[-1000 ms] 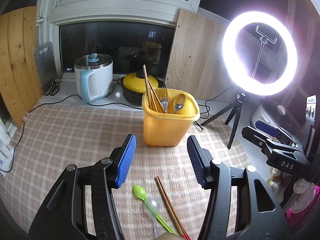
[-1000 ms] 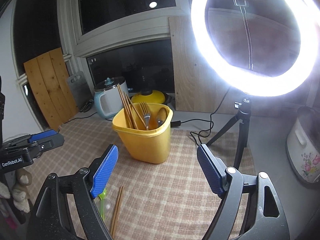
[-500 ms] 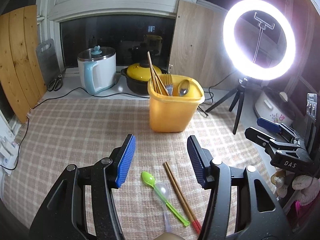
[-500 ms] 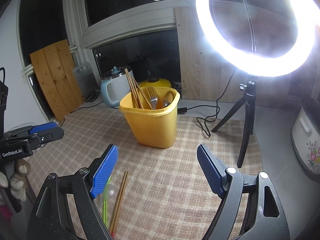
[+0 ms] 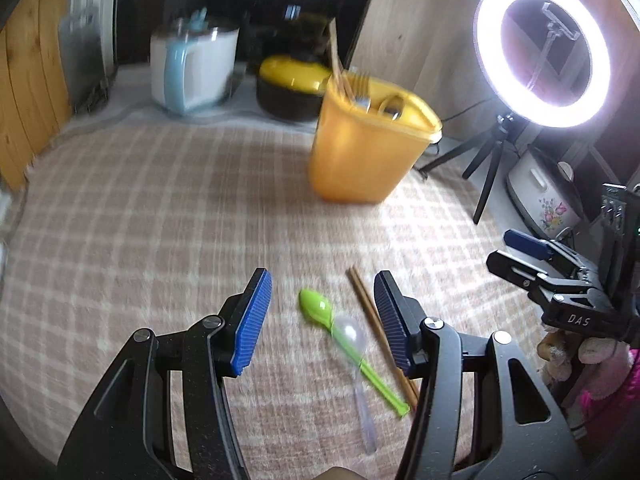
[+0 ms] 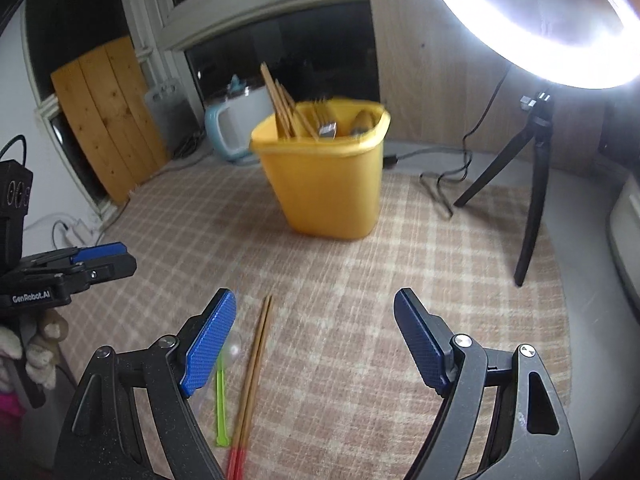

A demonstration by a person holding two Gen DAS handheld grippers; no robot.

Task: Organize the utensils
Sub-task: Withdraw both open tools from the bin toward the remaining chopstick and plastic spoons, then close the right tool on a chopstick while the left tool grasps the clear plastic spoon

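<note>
A yellow plastic bin (image 5: 366,148) stands on the checked cloth and holds chopsticks, a fork and a spoon; it also shows in the right wrist view (image 6: 326,176). On the cloth lie a green spoon (image 5: 344,344), a clear spoon (image 5: 358,368) and a pair of wooden chopsticks (image 5: 380,328). My left gripper (image 5: 322,312) is open and empty, with the green spoon between its fingers below. My right gripper (image 6: 314,336) is open and empty above the chopsticks (image 6: 252,380); the green handle (image 6: 221,404) lies by its left finger.
A ring light on a tripod (image 5: 542,52) stands right of the bin, with a cable (image 6: 436,184) on the cloth. A blue-white kettle (image 5: 192,70) and a yellow-lidded pot (image 5: 294,84) sit behind. A flowered cooker (image 5: 540,196) is far right.
Both grippers have tilted down and moved closer to the cloth; the loose spoons and chopsticks sit higher between the fingers. Both stay open.
</note>
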